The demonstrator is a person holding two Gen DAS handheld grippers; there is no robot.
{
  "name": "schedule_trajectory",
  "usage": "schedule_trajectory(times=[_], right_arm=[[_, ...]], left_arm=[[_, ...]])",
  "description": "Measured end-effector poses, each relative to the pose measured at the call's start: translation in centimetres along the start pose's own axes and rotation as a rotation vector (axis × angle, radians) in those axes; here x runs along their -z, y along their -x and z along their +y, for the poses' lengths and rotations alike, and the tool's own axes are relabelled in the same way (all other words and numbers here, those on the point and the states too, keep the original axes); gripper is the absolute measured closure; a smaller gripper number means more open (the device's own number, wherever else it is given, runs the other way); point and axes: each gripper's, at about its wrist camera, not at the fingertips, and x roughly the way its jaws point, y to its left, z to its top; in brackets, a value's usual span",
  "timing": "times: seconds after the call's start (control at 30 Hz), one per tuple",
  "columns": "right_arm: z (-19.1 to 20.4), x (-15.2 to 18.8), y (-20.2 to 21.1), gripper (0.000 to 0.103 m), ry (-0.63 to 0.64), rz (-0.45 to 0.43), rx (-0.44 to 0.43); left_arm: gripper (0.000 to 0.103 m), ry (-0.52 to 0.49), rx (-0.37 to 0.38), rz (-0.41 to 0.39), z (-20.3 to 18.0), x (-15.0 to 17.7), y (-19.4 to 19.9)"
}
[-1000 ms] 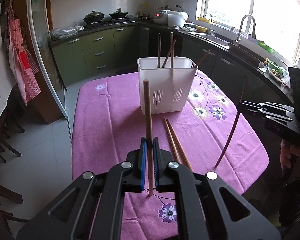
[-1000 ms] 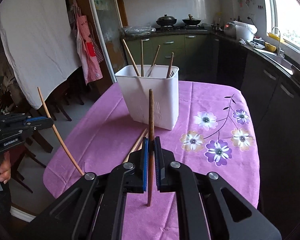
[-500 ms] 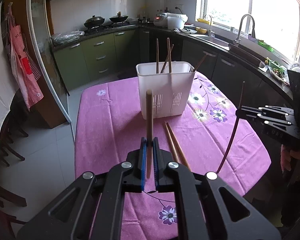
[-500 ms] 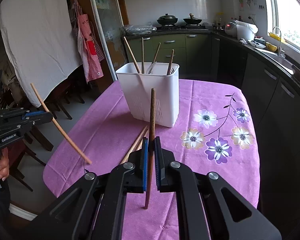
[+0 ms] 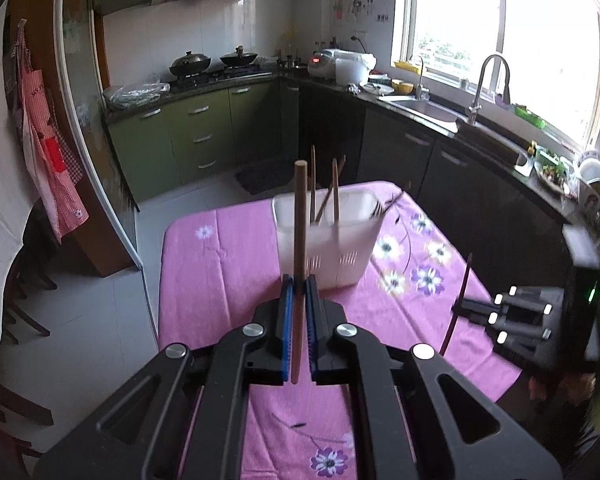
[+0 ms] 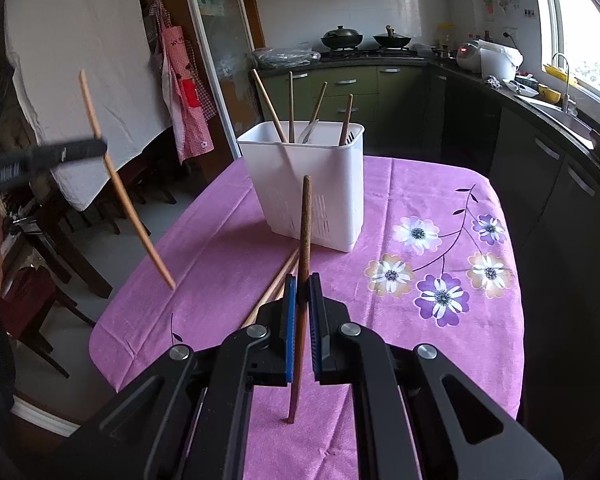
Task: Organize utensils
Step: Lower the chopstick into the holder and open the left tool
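A white utensil holder (image 6: 308,184) stands on the purple flowered tablecloth (image 6: 420,320) with several chopsticks and a spoon in it; it also shows in the left wrist view (image 5: 332,240). My left gripper (image 5: 298,296) is shut on a light wooden chopstick (image 5: 299,240), held upright above the table; the same gripper (image 6: 80,150) and chopstick (image 6: 120,188) appear at the left of the right wrist view. My right gripper (image 6: 300,292) is shut on a dark wooden chopstick (image 6: 303,248), held upright; the gripper also shows in the left wrist view (image 5: 466,308) with its chopstick (image 5: 458,304).
Two chopsticks (image 6: 276,284) lie on the cloth in front of the holder. Dark chairs (image 6: 40,248) stand at the table's left. Kitchen counters with a sink (image 5: 428,108) and a stove (image 6: 364,46) run behind and to the right.
Both grippers have risen with their chopsticks. The left one has lifted more and its view now looks down on the holder from higher up.
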Motion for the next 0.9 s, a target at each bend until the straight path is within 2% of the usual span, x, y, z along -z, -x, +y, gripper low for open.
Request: schedule_trajectory(times=[0.3,0.53,0.73,0.9], right_arm=[[-1.0,0.1,-0.3,0.096,-0.011,0.001,-0.030],[-1.6,0.2,-1.2,0.096,-0.015,0.018,-0.051],[-2.1,0.5,-1.4,0.096,-0.014,0.020,-0.062],[-2.4,0.5,-1.4,0.096,-0.017,0.021,-0.072]], left_arm=[[0.097,0.015,-0.004,-0.064,-0.2,-7.5,0.8],[0.097,0.016,-0.034,-0.109,-0.6,-12.4,-0.3],[0.097,0.022,-0.053,-0.112,-0.5,-14.7,-2.7],[0.097,0.035,-0.047,-0.072,-0.3,-15.0,-5.8]])
